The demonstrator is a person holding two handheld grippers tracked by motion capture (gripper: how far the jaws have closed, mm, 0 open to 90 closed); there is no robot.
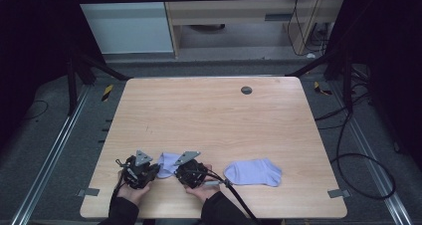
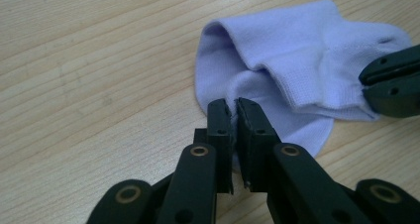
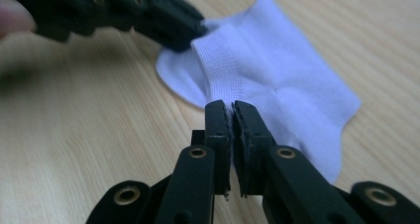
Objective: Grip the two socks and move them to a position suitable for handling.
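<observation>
Wooden table point(image 1: 214, 120), pale grain, with a small dark round fitting point(image 1: 246, 90) near its far edge. Two lilac ankle socks lie at the near edge. First sock point(image 1: 168, 164): crumpled, lying between the two grippers, cuff open. Left gripper point(image 1: 152, 171): jaws pinched together on the edge of this sock's opening. Right gripper point(image 1: 175, 171): jaws likewise closed on the ribbed cuff at the opposite side of the opening. Each gripper is held in a hand, dark sleeves entering from below. Second sock point(image 1: 253, 172): flat, to the right of the right hand point(image 1: 201, 189), untouched, a cable point(image 1: 239, 197) passing its left end.
</observation>
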